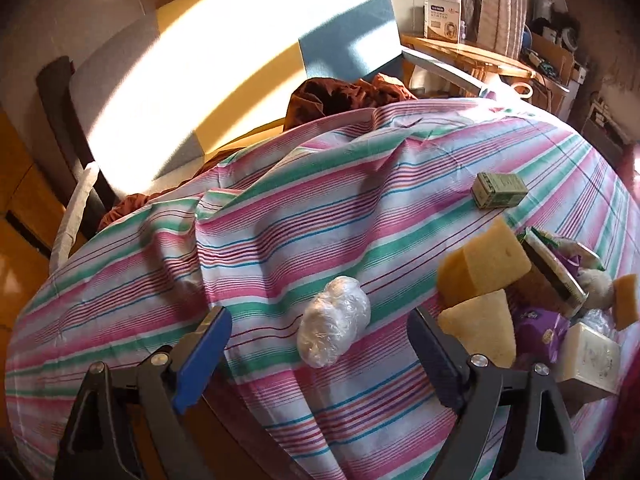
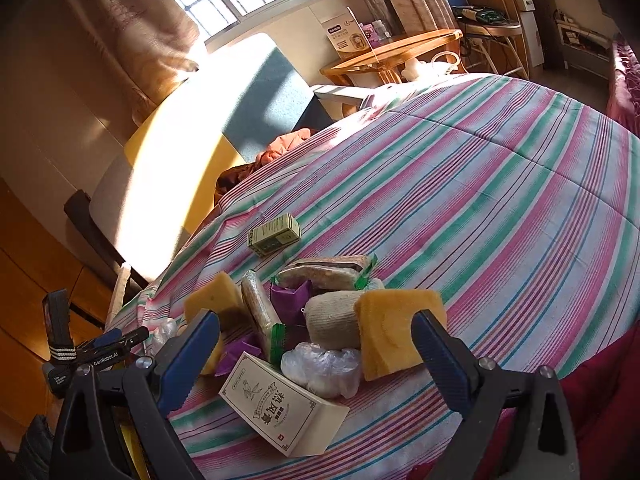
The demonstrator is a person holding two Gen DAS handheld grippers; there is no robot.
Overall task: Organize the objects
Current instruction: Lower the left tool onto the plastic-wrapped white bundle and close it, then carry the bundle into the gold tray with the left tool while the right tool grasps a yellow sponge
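A clear plastic-wrapped bundle (image 1: pixel 332 332) lies alone on the striped bedcover (image 1: pixel 280 240). My left gripper (image 1: pixel 320 342) is open above it, and its blue pads (image 1: pixel 204 356) stand well clear of the bundle on both sides. To the right is a pile: two yellow sponges (image 1: pixel 484 264), cracker packets (image 1: pixel 556 276), purple wrappers (image 1: pixel 544 332) and a cream box (image 1: pixel 588 360). A small green box (image 1: pixel 500 190) lies apart behind it. My right gripper (image 2: pixel 316 352) hangs open over the same pile, above the cream box (image 2: pixel 280 408), a second plastic bundle (image 2: pixel 320 368) and a sponge (image 2: pixel 396 332).
A beige roll (image 2: pixel 332 320) sits in the middle of the pile. A yellow, grey and blue padded headboard (image 1: pixel 224 64) rises behind the bed, with brown cloth (image 1: pixel 340 96) bunched at its foot. A wooden side table (image 2: pixel 400 50) carries a carton. The bed edge drops to a wooden floor (image 2: pixel 36 280).
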